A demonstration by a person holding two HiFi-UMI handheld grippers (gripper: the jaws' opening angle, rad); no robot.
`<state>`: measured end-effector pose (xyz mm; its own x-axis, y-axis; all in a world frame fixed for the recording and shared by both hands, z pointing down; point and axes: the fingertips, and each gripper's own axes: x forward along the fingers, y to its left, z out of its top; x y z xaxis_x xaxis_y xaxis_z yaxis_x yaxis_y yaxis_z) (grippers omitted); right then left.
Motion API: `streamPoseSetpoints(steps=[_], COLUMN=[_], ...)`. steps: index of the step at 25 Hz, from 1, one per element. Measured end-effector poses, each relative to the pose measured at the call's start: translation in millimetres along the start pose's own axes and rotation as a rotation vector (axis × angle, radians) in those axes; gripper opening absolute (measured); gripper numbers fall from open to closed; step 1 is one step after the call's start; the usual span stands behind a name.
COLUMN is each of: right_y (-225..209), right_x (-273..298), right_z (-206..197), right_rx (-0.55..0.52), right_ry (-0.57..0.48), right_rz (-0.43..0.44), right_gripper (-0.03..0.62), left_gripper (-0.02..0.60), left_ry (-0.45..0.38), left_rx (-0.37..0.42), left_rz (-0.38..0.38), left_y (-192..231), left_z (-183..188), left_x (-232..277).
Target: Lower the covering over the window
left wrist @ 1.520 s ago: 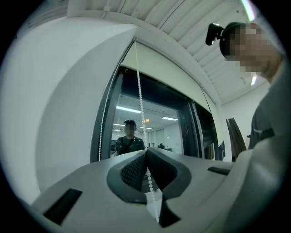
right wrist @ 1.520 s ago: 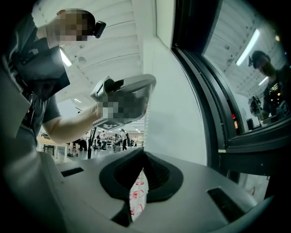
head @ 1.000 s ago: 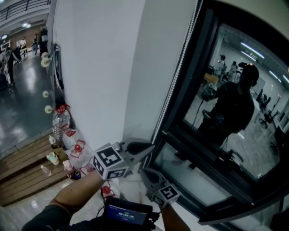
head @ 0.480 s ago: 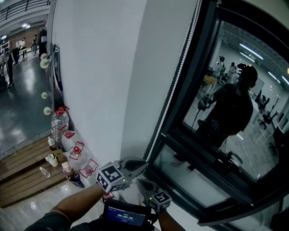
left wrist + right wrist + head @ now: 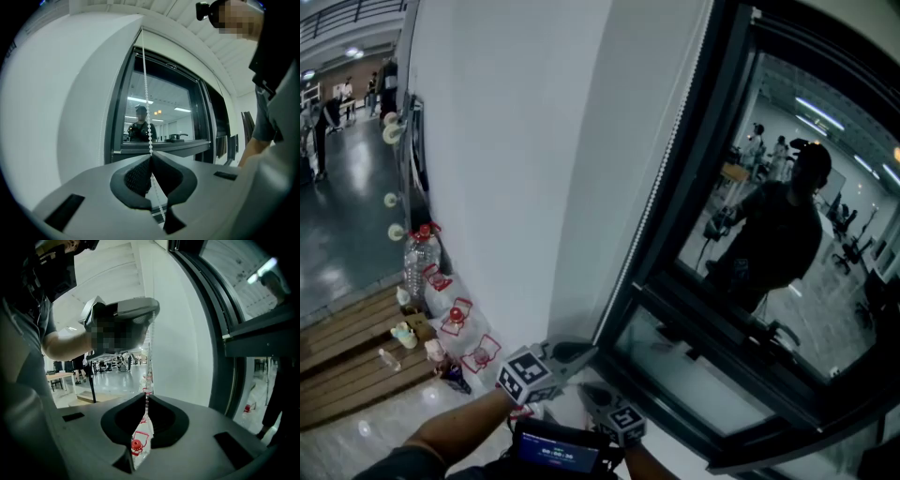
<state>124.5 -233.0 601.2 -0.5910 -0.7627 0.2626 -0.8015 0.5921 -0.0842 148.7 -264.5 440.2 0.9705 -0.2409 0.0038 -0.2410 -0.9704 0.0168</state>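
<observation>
1. At the far left, water bottles (image 5: 422,259) with red handles stand at the foot of the white wall (image 5: 506,141).
2. Your left gripper (image 5: 577,353) is low in the head view, near the lower left corner of the window frame (image 5: 679,246). Its jaws are clenched on the bead chain (image 5: 147,108), which rises straight from the tips.
3. The chain hangs along the frame's left edge and passes from the left gripper down to the one beneath it.
4. Your right gripper (image 5: 592,394) sits just below and to the right of the left one. Its jaws have just been opening and now stand released. The chain runs through the gap with the pads not pressing it.
5. At the right, the dark glass (image 5: 769,309) mirrors a person. The pale strip (image 5: 619,187) between wall and frame may be the covering, but from this skewed angle you cannot tell.
</observation>
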Motion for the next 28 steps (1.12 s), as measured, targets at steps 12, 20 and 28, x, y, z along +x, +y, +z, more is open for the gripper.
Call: streamPoseSetpoints(steps=[12,20,28], right_y=[-21,-39,-49], right_x=[-41,-63,-79], right_z=[93,165,209], right_rx=[-0.031,0.006,0.017], right_ry=[-0.148,-0.216,-0.291], right_rz=[-0.026,-0.089,-0.121], right_gripper=[0.071,0.071,0.061], left_gripper=[0.003,0.098,0.132], left_ry=[-0.007,-0.035,-0.068], left_rx=[-0.032,-0.013,-0.001], left_rz=[0.043,0.04,0.124], left_y=[15,15,25], left_z=[3,26,57], left_x=[-4,-14,-37])
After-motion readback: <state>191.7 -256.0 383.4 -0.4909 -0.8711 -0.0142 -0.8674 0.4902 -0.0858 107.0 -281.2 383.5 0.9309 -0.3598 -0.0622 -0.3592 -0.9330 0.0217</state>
